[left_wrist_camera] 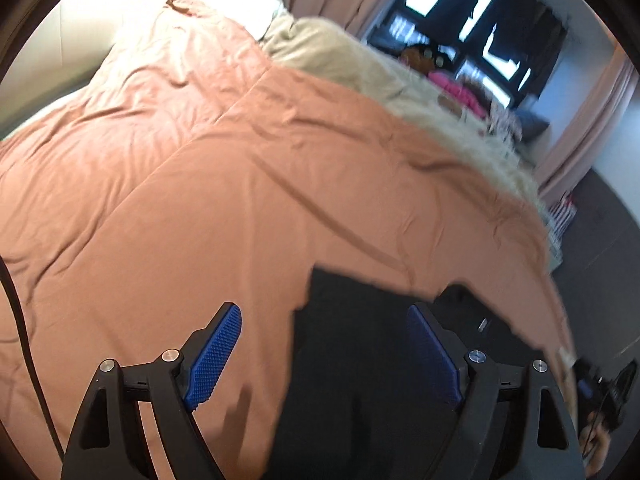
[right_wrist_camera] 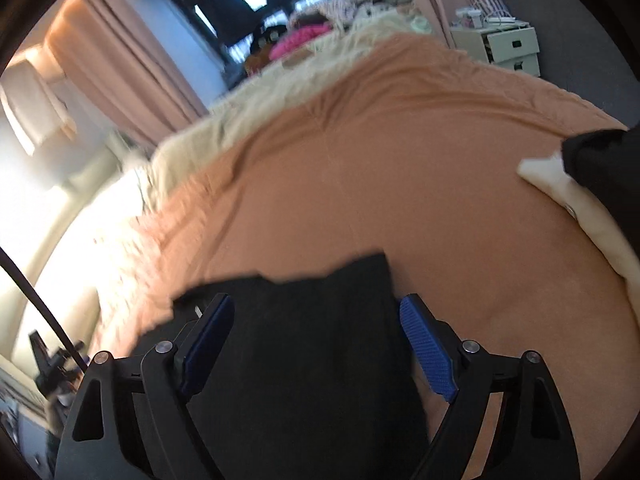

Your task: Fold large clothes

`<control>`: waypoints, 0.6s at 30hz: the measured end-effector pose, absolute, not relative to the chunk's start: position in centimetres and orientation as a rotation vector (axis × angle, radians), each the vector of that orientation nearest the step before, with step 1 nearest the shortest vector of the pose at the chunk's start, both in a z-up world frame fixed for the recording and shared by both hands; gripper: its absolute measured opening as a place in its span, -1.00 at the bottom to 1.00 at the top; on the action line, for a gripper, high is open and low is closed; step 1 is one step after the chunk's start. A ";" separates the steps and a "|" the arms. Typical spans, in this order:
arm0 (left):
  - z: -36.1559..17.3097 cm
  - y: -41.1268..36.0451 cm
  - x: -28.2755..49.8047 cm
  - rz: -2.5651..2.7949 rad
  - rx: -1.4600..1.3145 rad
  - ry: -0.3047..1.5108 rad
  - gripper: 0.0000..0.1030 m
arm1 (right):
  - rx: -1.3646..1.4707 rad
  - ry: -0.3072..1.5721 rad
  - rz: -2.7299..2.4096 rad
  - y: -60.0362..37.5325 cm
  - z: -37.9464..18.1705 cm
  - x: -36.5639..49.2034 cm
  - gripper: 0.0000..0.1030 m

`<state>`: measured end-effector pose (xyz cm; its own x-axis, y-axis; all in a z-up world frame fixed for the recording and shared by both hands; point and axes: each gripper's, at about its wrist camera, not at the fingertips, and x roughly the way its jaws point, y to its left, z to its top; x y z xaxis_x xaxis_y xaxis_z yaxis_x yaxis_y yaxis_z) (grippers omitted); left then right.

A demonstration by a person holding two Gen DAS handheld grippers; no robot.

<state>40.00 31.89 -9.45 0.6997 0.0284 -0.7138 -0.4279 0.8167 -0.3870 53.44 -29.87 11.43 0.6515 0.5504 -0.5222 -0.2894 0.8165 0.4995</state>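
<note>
black tongs (left_wrist_camera: 322,330), ribbed blue pads (left_wrist_camera: 214,354)

We see the garment (left_wrist_camera: 360,360) lying on the bedspread (left_wrist_camera: 200,200) at the bed's near edge, between the spread fingers of the left claw (left_wrist_camera: 324,352) and of the right claw (right_wrist_camera: 316,344). Behind the bedspread lies a blanket (left_wrist_camera: 340,60); beyond it, a window (left_wrist_camera: 460,12). Drawers (right_wrist_camera: 508,48) stand past the bed's far right corner.
</note>
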 end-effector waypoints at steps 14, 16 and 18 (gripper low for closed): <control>-15.9 29.1 36.7 0.150 -0.550 1.027 -0.79 | 0.306 0.999 0.465 -28.2 10.3 52.1 -0.53; -15.5 28.5 37.2 0.168 -0.508 1.021 -0.95 | 0.277 0.980 0.463 -27.8 11.1 51.9 -0.84; -15.1 28.2 37.5 0.179 -0.476 1.002 -0.99 | 0.262 0.953 0.436 -27.7 12.3 51.6 -0.98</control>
